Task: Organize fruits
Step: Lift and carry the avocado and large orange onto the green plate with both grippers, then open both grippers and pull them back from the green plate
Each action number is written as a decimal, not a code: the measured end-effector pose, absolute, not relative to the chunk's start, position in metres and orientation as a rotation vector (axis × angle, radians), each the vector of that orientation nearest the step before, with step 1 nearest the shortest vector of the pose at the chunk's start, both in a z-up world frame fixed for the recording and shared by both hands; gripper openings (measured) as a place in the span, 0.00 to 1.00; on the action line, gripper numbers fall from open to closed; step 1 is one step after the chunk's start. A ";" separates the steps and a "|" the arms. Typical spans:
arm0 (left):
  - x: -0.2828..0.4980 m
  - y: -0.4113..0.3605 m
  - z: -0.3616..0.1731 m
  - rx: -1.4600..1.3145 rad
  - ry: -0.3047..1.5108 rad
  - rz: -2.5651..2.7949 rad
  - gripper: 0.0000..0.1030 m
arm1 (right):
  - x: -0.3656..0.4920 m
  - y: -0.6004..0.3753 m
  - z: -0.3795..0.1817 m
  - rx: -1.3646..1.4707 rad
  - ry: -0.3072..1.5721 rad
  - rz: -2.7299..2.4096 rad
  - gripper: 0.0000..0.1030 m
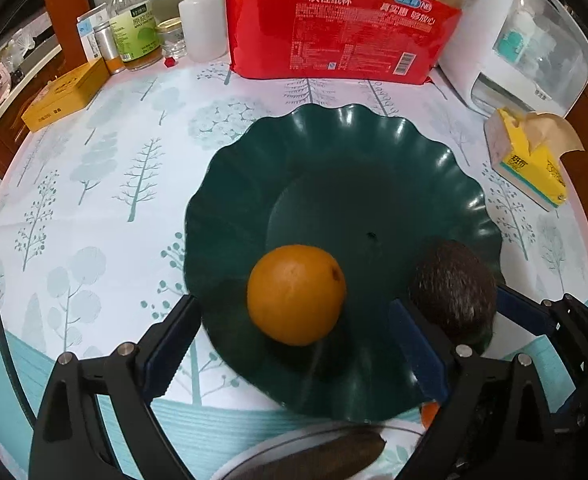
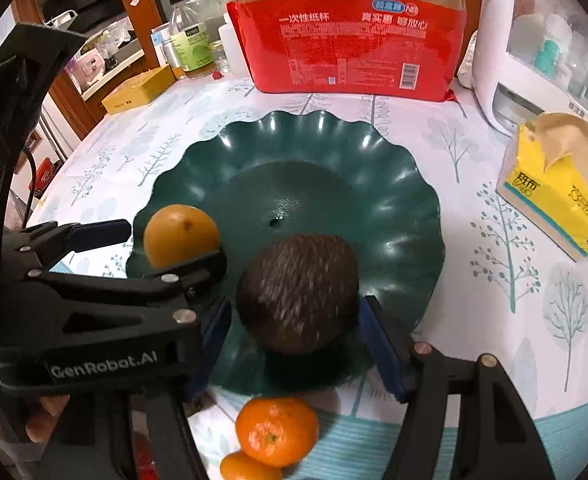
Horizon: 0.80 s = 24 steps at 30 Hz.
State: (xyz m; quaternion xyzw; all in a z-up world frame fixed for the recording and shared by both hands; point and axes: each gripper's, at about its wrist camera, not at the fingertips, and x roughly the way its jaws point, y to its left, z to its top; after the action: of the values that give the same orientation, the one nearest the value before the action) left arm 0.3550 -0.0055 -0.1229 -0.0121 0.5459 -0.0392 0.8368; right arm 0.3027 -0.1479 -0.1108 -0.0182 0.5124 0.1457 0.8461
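Observation:
A dark green scalloped plate lies on the tree-print tablecloth. An orange sits in it between the wide-open fingers of my left gripper, untouched by either pad. A dark brown avocado is over the plate's near part, between the open fingers of my right gripper; there are small gaps at both pads. Two tangerines lie on the cloth below the plate.
A red pack of paper cups, bottles, a yellow box, a white appliance and a yellow tissue pack ring the table's back and right. A white plate with a dark long item sits at the near edge.

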 end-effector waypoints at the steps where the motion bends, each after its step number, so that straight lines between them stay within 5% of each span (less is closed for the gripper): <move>1: 0.352 -0.005 -0.119 -0.028 1.151 -0.080 0.92 | 0.300 -0.148 -0.108 -0.040 1.076 0.306 0.65; 24: 0.237 0.011 0.024 0.001 0.935 -0.080 0.99 | 0.210 -0.170 0.008 -0.064 0.933 0.166 0.65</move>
State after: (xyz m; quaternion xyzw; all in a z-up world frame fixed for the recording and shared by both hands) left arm 0.2374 0.0111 0.0241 0.0005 0.4505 -0.0384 0.8919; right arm 0.2102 -0.1696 0.0080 -0.0307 0.4493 0.0797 0.8893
